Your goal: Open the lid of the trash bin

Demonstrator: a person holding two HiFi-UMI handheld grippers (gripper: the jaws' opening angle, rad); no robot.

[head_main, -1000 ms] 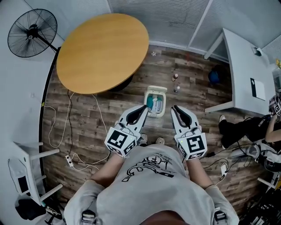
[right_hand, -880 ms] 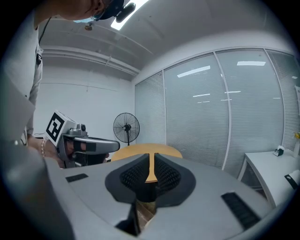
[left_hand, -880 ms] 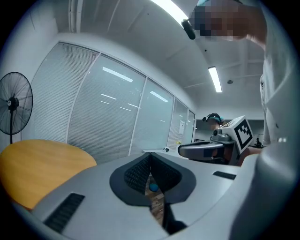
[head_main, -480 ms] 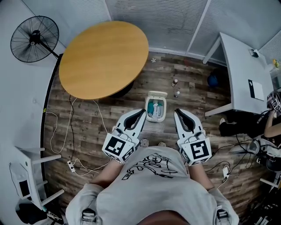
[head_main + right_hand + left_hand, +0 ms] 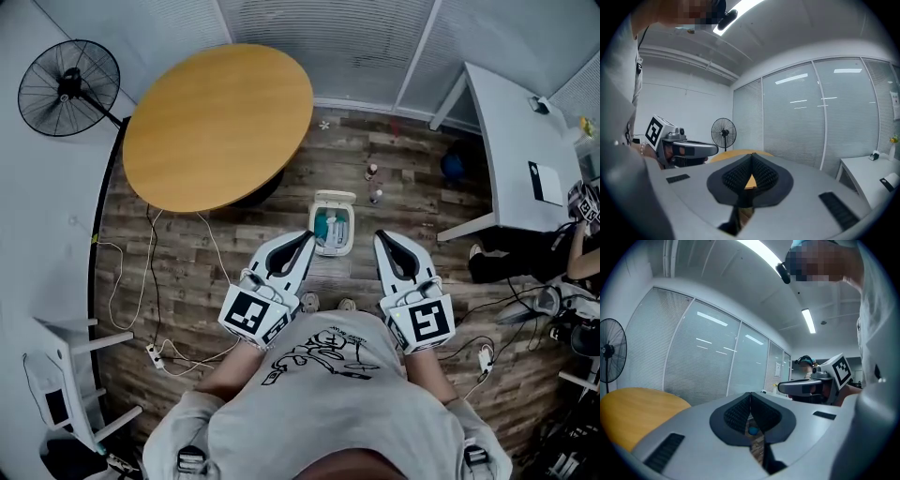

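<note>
A small white rectangular plastic trash bin (image 5: 346, 246) stands on the wood-plank floor (image 5: 234, 246) just ahead of the person's shoes. In the head view it lies between the tips of the two grippers and a little beyond them. Its inside is exposed, with teal and pale contents. A pale flap at its far end may be the raised lid, but it is too small to be sure. The tip of the left gripper (image 5: 307, 234) overlaps the bin's near left corner in that view.

The left gripper's dark ribbed jaws are pressed together with nothing between them. Only a sliver of floor and a blue speck show through the gap below them. The right gripper (image 5: 379, 236) has just been closing, and its jaws now meet tip to tip, empty.

Neither gripper view shows the bin. Both look out level at window blinds, a round tan wooden counter (image 5: 217, 114) and a black pedestal fan (image 5: 69, 86).

The person's grey printed shirt (image 5: 328, 403) fills the bottom of the head view and covers the forearms. Two small bottles (image 5: 373, 172) on the floor are too small to make out.
</note>
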